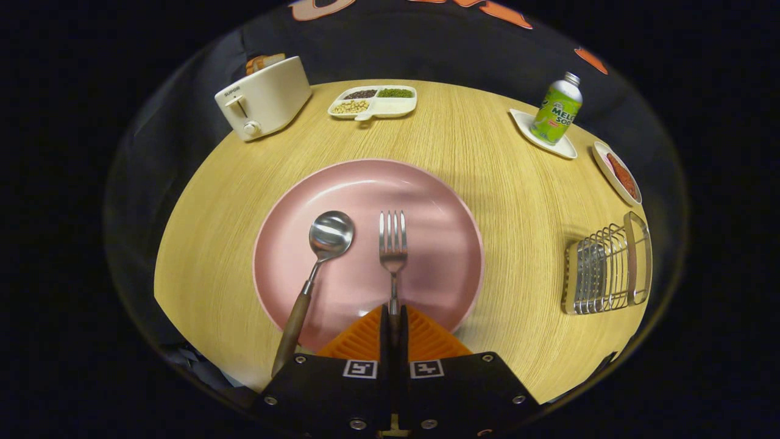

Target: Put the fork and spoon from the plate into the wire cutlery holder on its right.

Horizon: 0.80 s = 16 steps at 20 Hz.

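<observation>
Gripper [394,317] is closed on the fork [393,244] handle; the spoon [323,250] lies on the pink plate [439,207] — 0 of 2 in the wire cutlery holder [603,268] at the right.

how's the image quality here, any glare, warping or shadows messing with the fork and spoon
Gripper view: fisheye warping bows the round wooden table and tilts the wire cutlery holder. Soft glare streaks the pink plate and the steel spoon with wooden handle. The steel fork is sharp, its handle pinched by the gripper. The holder casts a faint shadow leftward.
</observation>
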### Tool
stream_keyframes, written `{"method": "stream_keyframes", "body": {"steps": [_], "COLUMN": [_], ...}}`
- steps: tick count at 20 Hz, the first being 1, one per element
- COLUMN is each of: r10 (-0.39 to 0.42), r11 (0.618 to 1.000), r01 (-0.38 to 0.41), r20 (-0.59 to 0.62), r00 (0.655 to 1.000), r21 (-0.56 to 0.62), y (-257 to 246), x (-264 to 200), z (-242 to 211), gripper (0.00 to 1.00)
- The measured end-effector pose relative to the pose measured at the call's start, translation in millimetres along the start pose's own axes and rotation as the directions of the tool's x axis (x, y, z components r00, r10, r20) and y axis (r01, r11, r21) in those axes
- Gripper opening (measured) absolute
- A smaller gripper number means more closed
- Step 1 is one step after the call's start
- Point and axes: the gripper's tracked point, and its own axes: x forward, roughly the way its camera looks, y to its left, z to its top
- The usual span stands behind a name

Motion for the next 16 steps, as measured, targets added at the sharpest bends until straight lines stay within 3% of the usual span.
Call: {"method": "stream_keyframes", "body": {"steps": [6, 16], "r10": [-0.070, -0.226], "r11": [0.993, 0.967], "r01": [0.054, 0.150], "r20": [0.166, 0.425], "r00": [0.984, 0.876], "r21": [0.101, 0.206], "y": [-18, -120], "x": [-45, -178], "z": [35, 87], "gripper": [0.05, 0.05]}}
